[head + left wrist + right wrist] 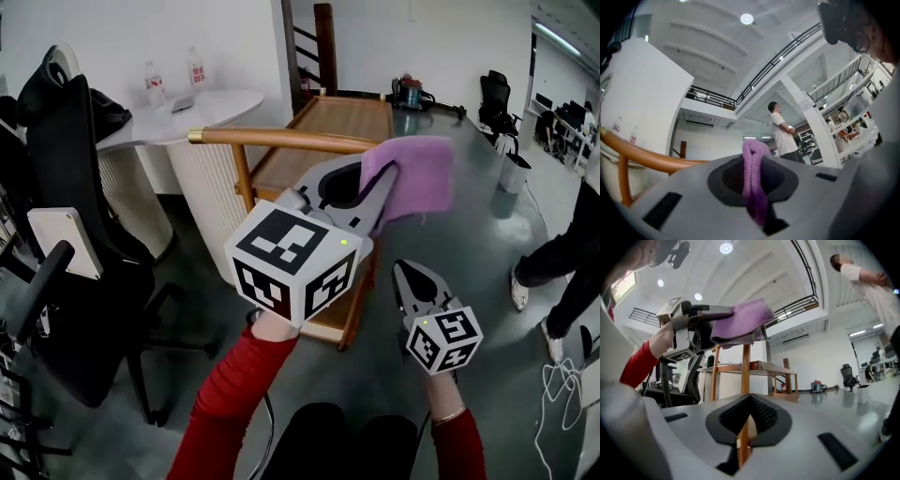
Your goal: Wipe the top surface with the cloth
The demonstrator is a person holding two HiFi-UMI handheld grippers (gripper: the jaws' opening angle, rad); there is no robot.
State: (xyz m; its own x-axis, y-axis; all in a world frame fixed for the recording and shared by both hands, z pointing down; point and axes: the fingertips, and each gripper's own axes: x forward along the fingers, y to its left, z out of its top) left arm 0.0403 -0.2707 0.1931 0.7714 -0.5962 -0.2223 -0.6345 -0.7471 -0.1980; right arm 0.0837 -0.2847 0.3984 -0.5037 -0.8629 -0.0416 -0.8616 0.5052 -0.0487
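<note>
Holding a folded purple terry cloth (410, 178) aloft, a person in red sleeves (230, 403) works two grey handheld grippers beside a two-tier wooden trolley (281, 169). The left gripper (380, 202) has its jaws pinched on the cloth. The cloth droops over the tips to the right and hangs in the air above the trolley's near end, clear of its top surface (347, 117) and just past the curved wooden handle rail (281, 139). The right gripper (405, 272), lower and nearer, has its jaws pressed together with nothing between them; only a trolley post (746, 362) shows through the slit below the pads. Each gripper carries a white cube of black square markers (292, 264). Far left, a round white table with a fluted base (211, 111) bears two clear plastic water bottles (155, 86) whose red labels are too small to read. A black office chair (80, 178) stands at near left. At right, another person's dark-trousered leg (562, 258) stands on the glossy grey floor (469, 216).
</note>
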